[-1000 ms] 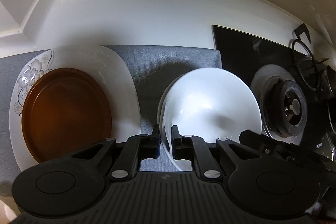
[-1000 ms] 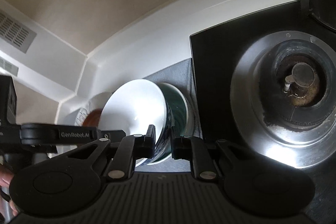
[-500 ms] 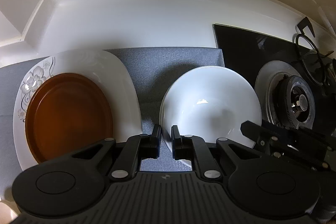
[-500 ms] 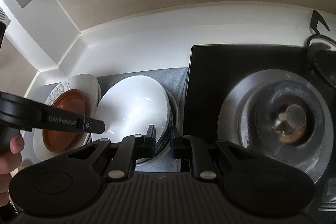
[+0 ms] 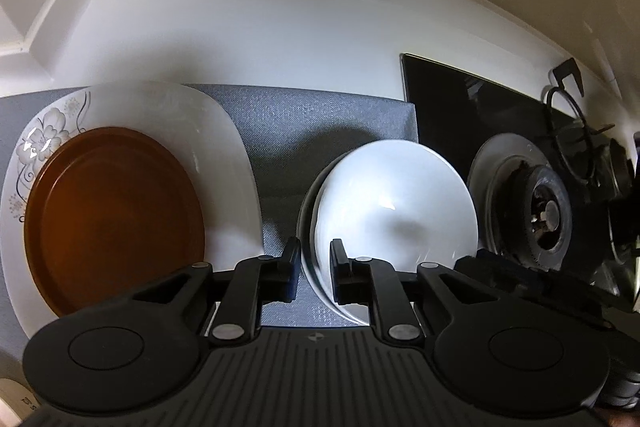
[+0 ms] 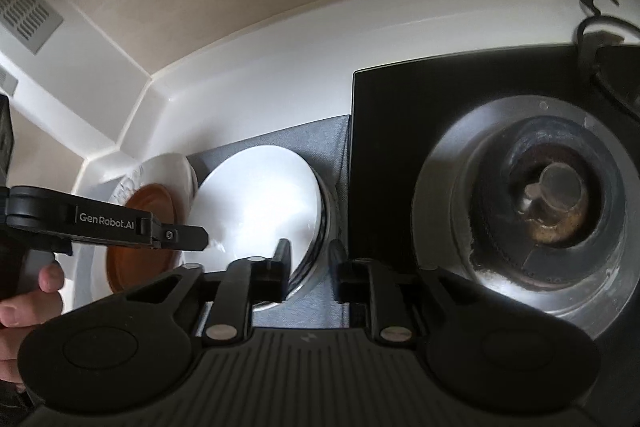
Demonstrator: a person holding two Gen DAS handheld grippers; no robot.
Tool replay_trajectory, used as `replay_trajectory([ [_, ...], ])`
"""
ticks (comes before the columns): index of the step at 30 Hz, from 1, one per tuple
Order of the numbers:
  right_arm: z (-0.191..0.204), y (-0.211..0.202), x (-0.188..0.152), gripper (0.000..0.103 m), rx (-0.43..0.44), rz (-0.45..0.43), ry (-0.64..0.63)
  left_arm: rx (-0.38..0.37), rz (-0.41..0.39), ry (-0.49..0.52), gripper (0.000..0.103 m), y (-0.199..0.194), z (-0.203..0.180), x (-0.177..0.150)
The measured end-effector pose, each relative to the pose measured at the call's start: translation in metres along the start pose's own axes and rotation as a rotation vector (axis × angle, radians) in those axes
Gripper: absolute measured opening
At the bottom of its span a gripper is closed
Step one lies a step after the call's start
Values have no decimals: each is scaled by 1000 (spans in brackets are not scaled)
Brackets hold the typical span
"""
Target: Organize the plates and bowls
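Observation:
A white bowl sits nested on other bowls on a grey mat. My left gripper has its jaws slightly apart, straddling the bowl's near-left rim. A brown plate lies on a white flowered plate to the left. In the right wrist view the white bowl tops the stack, with a darker bowl rim under it. My right gripper is slightly open, its left finger over the stack's edge. The left gripper's finger reaches in from the left.
A black glass hob with a gas burner lies right of the mat. A black pan support stands at the far right. A white backsplash runs behind. A hand holds the left gripper.
Both grippers' jaws have opened a little around the bowl rims. The white bowl has come down and sits lower in the stack. The right view has swung right again.

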State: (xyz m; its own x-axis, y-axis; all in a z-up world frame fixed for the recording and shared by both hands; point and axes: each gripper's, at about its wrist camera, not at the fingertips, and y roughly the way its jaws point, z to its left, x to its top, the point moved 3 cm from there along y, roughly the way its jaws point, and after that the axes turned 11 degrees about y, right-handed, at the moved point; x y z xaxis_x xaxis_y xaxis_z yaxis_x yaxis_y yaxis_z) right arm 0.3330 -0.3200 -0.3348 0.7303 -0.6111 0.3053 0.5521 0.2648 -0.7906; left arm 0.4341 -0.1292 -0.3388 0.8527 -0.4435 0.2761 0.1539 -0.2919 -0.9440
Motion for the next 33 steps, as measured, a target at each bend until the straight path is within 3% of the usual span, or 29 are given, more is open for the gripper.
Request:
replay_trajectory([
  [2,-4,6,1,38,26,13,47,-27,16,3,29,5,1,2],
  [4,-6,12,3,38,25,30,79,-63,70,-38,29,15,6,0],
  [7,-5,14,2,42,40,33,90,-106,66,-38,31,20,8,-4],
  [11,-9,18,3,43,47,33,116,-82,71,-34,22,30,9,-5],
  [14,-8,24,4,41,19,31,120,-88,67,-45,22,35,10,-5],
  [16,-4,26,3,28,-22,20,75,-68,65,-31,22,34,6,-7],
  [25,11,19,-24,23,-106,-31,-31,-10,107,12,23,29,-7,-27],
  [28,11,16,-41,23,-93,-64,-51,7,120,81,26,25,-15,-46],
  [33,7,12,-58,24,-45,-108,-26,-5,111,50,26,20,-5,-62],
])
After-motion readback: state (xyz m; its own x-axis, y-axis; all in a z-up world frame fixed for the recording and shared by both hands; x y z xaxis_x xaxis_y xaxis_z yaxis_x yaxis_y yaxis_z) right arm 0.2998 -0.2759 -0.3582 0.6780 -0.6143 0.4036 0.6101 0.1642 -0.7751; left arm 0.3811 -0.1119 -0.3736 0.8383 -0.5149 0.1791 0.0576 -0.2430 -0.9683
